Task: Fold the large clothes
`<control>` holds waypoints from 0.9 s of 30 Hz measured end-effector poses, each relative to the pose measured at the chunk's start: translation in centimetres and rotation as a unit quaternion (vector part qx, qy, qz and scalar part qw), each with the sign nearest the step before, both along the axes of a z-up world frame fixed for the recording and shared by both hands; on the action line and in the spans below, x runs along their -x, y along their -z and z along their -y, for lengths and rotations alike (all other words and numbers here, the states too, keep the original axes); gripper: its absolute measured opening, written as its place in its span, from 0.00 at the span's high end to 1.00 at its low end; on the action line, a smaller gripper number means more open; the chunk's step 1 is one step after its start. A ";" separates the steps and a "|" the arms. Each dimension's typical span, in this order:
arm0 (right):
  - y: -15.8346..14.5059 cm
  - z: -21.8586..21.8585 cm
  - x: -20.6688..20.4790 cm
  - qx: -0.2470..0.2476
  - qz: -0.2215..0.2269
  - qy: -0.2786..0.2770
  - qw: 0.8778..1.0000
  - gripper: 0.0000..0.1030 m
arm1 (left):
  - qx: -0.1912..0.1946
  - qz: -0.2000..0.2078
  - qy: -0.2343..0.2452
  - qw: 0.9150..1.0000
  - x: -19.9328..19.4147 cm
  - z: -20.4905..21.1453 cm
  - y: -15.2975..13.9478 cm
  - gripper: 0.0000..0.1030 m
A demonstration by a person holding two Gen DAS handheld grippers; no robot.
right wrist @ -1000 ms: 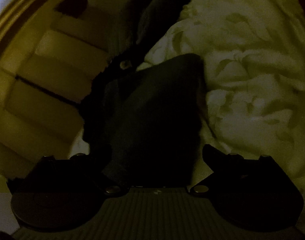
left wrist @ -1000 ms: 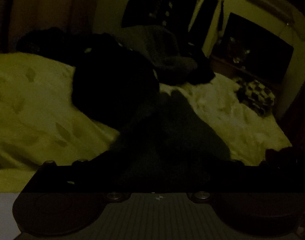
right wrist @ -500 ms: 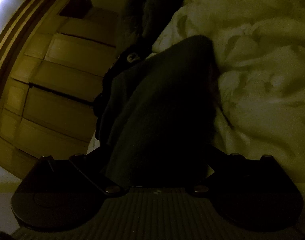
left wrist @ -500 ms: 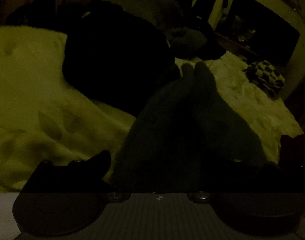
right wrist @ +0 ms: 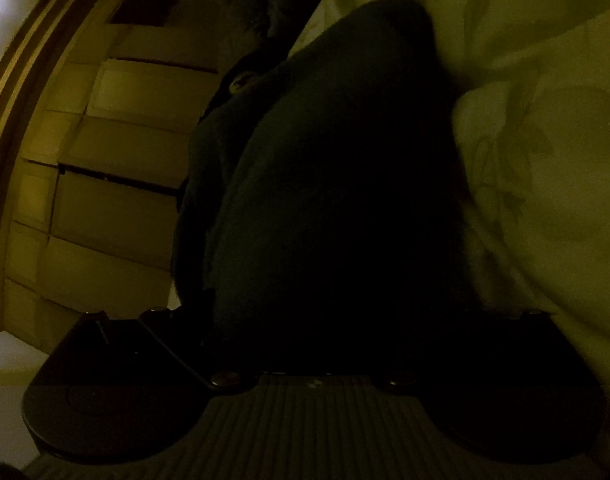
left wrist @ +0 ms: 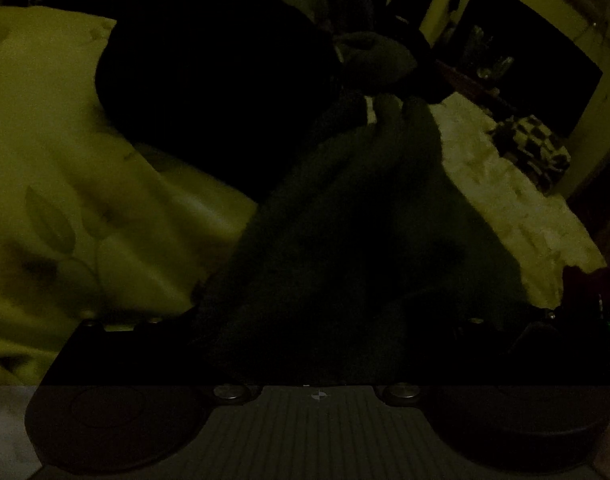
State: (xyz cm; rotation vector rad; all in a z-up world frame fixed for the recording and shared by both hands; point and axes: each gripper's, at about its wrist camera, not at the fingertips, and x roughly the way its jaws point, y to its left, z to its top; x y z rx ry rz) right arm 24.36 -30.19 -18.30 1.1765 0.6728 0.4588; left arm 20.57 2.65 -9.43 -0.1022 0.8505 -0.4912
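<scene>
The room is very dark. A dark grey fleecy garment point(left wrist: 365, 220) rises from my left gripper point(left wrist: 317, 320) and drapes over its fingers, which the cloth hides. It runs back toward a black heap of clothes point(left wrist: 217, 80) on the bed. In the right wrist view the same kind of dark garment point(right wrist: 345, 160) fills the middle and covers my right gripper point(right wrist: 317, 320). Both grippers look shut on this cloth. A pale button point(right wrist: 241, 80) shows on dark fabric beside it.
A pale leaf-patterned bedcover point(left wrist: 65, 160) spreads left and right of the garment and also shows in the right wrist view point(right wrist: 545, 120). A checked cloth point(left wrist: 533, 148) lies at the bed's far right, below a dark screen point(left wrist: 525, 68). Wooden drawers point(right wrist: 117, 160) stand left.
My right gripper was open a second ago and has shut on the dark garment. Both views have moved closer to the cloth, which now covers more of each frame.
</scene>
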 end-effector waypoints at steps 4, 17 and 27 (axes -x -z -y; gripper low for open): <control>-0.1 -0.2 0.5 0.012 0.004 0.005 1.000 0.12 | -0.008 0.000 -0.003 1.000 0.4 -0.1 0.2 0.00; -4.6 -1.8 2.4 0.139 0.024 0.033 0.989 0.39 | -0.048 -0.003 -0.041 0.998 2.9 1.4 -1.4 0.00; -11.3 -2.6 6.0 0.272 0.014 0.030 0.962 0.42 | -0.022 -0.031 -0.021 0.999 5.6 4.1 -2.5 0.04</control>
